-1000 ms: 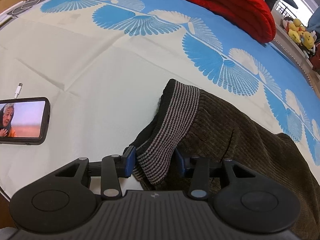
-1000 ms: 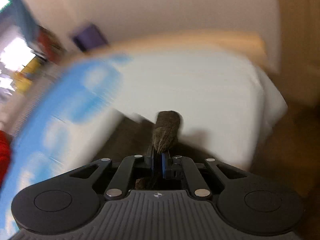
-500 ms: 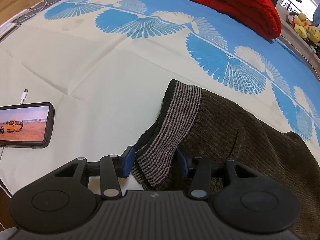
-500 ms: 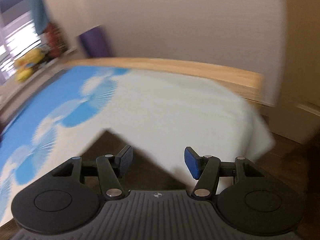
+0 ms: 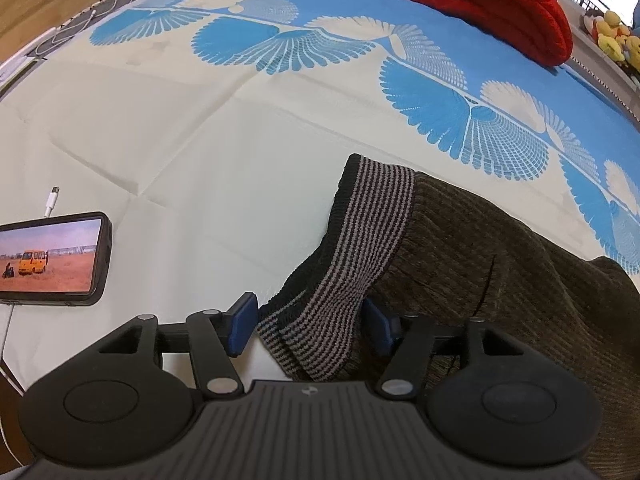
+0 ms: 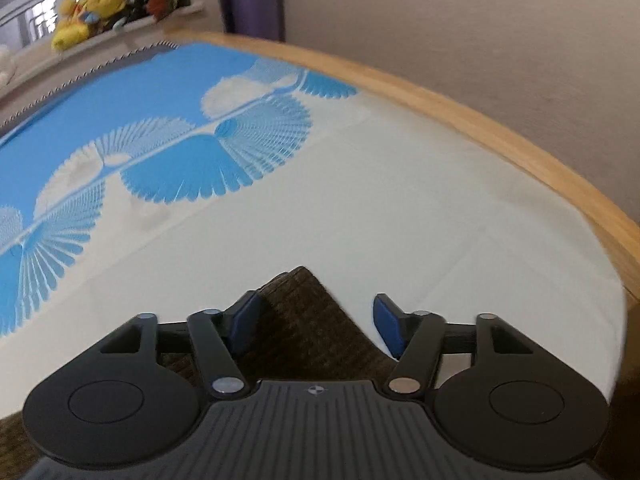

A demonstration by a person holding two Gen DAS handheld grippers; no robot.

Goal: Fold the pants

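Pants (image 5: pixel 500 264), dark brown corduroy with a striped knit waistband (image 5: pixel 360 248), lie on the bedsheet (image 5: pixel 180 152) in the lower right of the left wrist view, their far end cut off by the frame edge. In the right wrist view only a pointed corner of them (image 6: pixel 304 320) shows at bottom centre, the rest hidden under the tool body.

The left gripper (image 5: pixel 308 324) has just been opening; the waistband sits between its jaws, a gap showing on the left side, the right pad half hidden by cloth. The right gripper (image 6: pixel 316 324), slightly blurred, has just been closing, yet stands open around the corner.

A phone (image 5: pixel 56 258) lies at left, its edge cropped.
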